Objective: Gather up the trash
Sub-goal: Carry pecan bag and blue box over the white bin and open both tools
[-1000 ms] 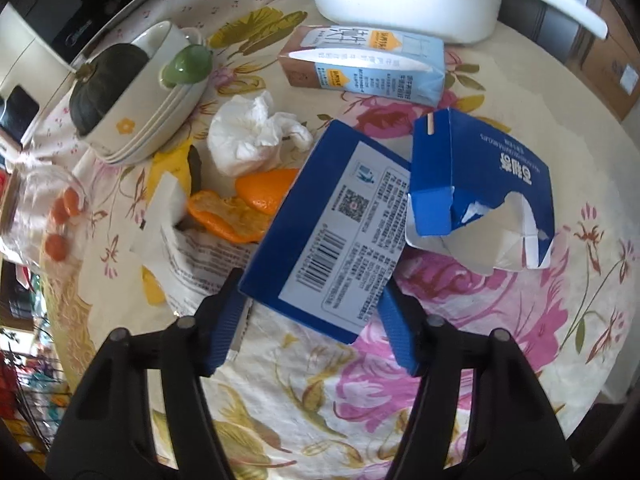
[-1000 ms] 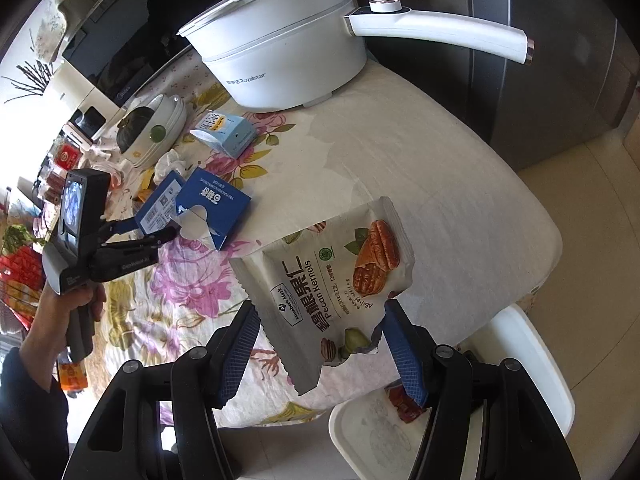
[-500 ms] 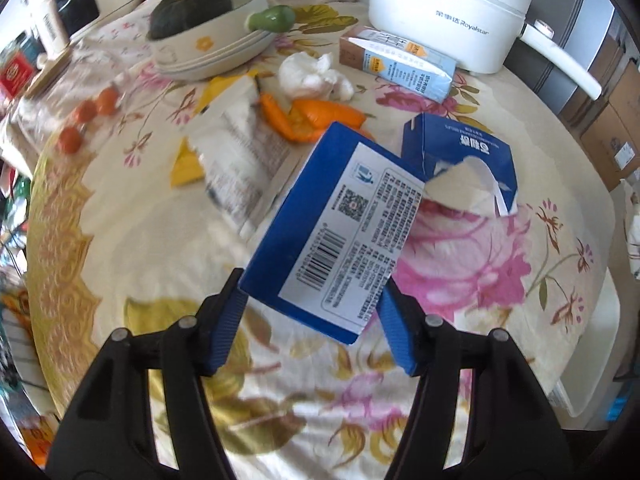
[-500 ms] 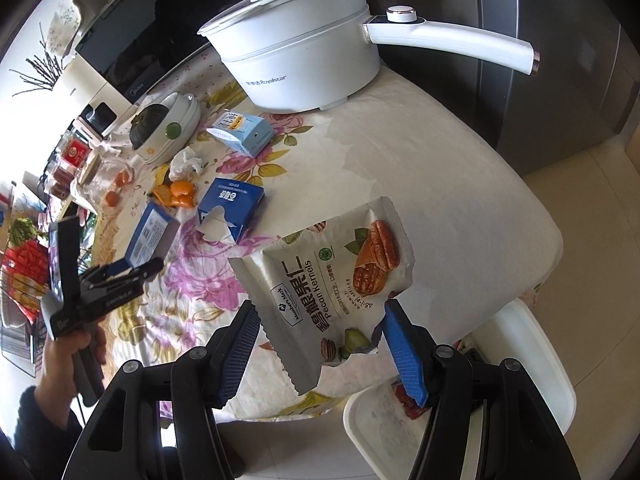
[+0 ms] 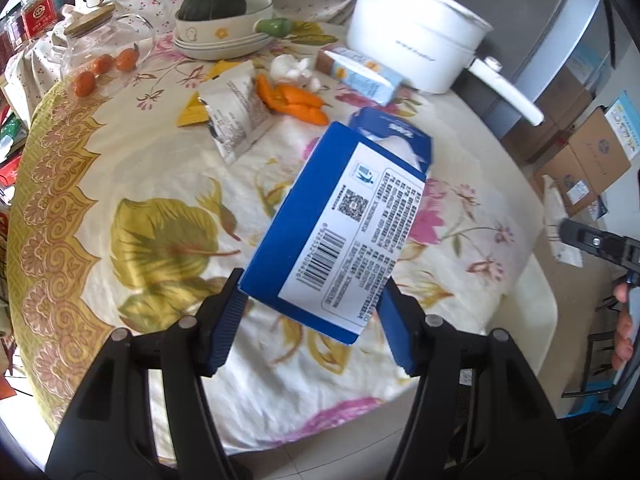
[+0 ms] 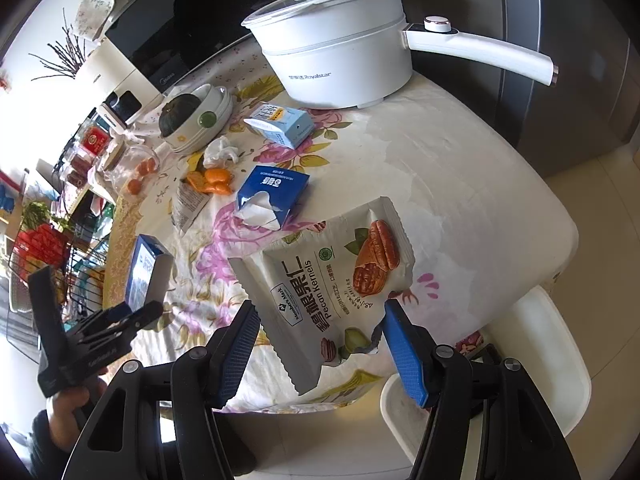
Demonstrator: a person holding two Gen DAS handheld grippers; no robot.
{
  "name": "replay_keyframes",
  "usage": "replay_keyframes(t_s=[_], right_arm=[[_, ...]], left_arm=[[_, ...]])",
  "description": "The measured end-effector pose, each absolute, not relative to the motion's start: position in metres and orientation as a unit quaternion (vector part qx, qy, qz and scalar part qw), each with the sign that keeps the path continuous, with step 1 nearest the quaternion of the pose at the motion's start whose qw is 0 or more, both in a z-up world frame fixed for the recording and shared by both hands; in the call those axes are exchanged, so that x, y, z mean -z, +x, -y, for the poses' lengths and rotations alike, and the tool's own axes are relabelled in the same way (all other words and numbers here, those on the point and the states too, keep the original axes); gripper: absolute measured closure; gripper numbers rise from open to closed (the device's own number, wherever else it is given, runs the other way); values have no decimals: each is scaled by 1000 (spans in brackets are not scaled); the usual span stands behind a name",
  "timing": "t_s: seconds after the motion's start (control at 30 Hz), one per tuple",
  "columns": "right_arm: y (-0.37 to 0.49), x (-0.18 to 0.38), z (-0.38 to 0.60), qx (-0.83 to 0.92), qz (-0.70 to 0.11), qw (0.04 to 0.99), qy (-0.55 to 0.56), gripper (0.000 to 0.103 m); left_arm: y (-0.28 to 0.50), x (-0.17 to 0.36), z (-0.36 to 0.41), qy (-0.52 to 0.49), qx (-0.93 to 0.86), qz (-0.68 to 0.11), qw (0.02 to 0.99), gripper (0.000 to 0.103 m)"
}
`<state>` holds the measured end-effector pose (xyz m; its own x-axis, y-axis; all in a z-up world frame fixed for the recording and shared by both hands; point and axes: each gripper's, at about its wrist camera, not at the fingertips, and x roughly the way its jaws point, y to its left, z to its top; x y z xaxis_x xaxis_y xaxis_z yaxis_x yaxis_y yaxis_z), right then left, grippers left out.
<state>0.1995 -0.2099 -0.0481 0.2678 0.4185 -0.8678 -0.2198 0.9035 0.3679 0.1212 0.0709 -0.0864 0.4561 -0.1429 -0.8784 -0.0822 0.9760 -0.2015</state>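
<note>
My left gripper [image 5: 314, 330] is shut on a blue carton [image 5: 340, 228] with a white barcode label, held above the table's front edge; it also shows in the right wrist view [image 6: 146, 270]. My right gripper [image 6: 322, 350] is shut on a white pecan kernel bag [image 6: 332, 280], held over the table edge. On the floral tablecloth [image 5: 160, 216] lie a torn blue tissue box [image 6: 274, 196], orange peels [image 5: 294, 100], a crumpled tissue [image 5: 290, 68], a white wrapper [image 5: 236, 116], a yellow scrap [image 5: 192, 110] and a light-blue milk carton [image 6: 280, 122].
A white electric pot [image 6: 340, 60] with a long handle stands at the back. Stacked bowls hold a green squash [image 5: 212, 2]. A glass jar [image 5: 104, 48] with small oranges lies at the left. A white chair [image 6: 520, 360] stands by the table; cardboard boxes [image 5: 584, 160] sit on the floor.
My left gripper has pulled back from the trash pile toward the table's front edge with the blue carton. The right gripper with the pecan bag has barely moved.
</note>
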Motion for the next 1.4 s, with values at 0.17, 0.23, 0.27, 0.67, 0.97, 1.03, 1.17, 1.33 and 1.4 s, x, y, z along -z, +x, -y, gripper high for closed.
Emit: replay_keyframes(t_s=[0.17,0.23,0.27,0.67,0.97,1.03,1.17,1.33,1.4], right_arm=[[184,44,215,-199,-567,795,79,39],[179,43,220,-195,-566,798,71,39],[176,44,223,-191,-565,800,67,39],[152,51,279,-133,-571,807,71,39],[135,63,324,-90,-582,805,74,39],[132,66,334,-81,-586,803,75,39],[124,70,354,-67,-590,801,75,39],[117,76,371,-55,-597,797,75,38],[115,79,379,-49,-599,796,77,38]], left_arm=[[109,82,-59,-96,32,-514,852,38],[108,82,-58,-99,37,-515,851,38],[107,82,-56,-102,41,-515,850,38],[98,79,5,-77,113,-517,845,38],[96,87,64,-39,165,-527,832,38],[95,90,79,-29,179,-529,829,38],[95,98,110,-10,205,-529,823,38],[97,111,145,0,230,-536,812,38],[96,114,156,4,238,-538,809,38]])
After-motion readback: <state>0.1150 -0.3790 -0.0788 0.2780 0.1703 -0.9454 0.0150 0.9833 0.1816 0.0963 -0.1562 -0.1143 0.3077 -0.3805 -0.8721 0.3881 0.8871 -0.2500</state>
